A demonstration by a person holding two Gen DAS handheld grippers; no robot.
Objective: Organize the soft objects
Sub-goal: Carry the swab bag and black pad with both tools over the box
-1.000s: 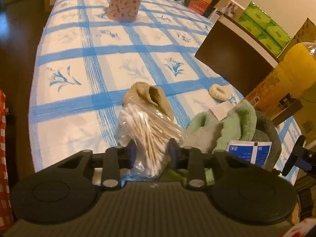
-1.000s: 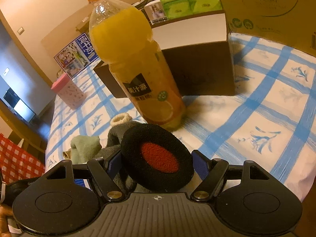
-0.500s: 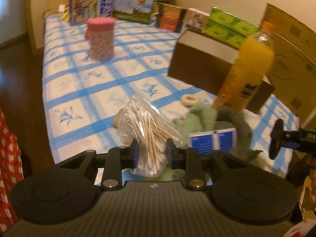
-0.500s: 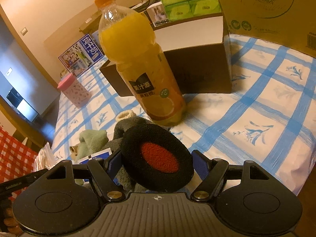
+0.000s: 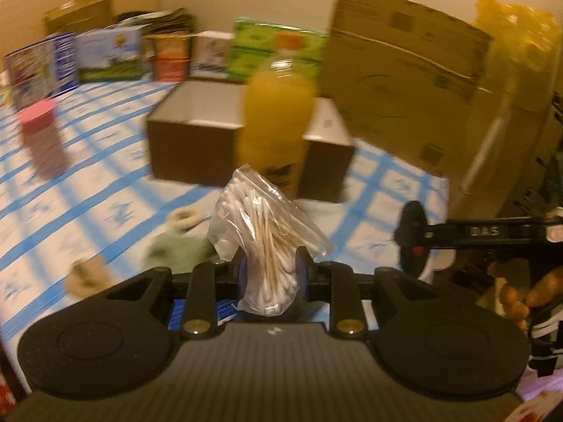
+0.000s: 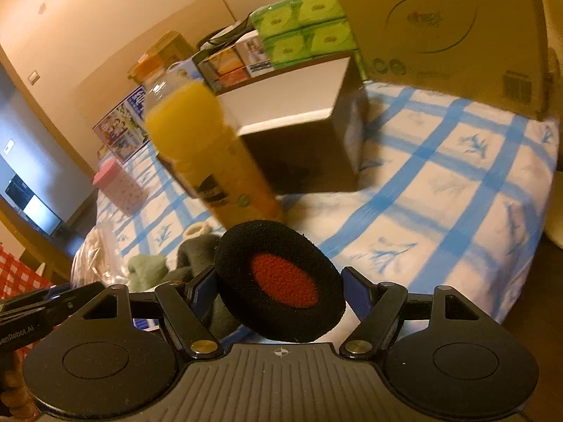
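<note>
Blue-and-white checked cloth with a floral print covers the tabletop (image 5: 88, 190), which fills the left and centre of the left wrist view and the right half of the right wrist view. An open brown box (image 5: 197, 147) with a white interior stands at centre, an orange juice bottle (image 5: 274, 119) upright just in front of it. A pink-lidded canister (image 5: 42, 140) stands at the left edge. Printed cartons and green tissue packs (image 6: 302, 28) line the far wall; a large cardboard carton (image 5: 401, 70) occupies the upper right.

Left hand-held gripper (image 5: 269, 270): jaws narrow, clamped on a clear bag of cotton swabs (image 5: 264, 232), lifted above the cloth.

Right hand-held gripper (image 6: 278, 288): jaws fairly wide, gripping a black foam ear pad (image 6: 278, 281) with a red centre, tilted.

Green and grey soft items (image 6: 165, 267) lie in a heap on the cloth at lower left of the right wrist view. Both views show motion blur.
</note>
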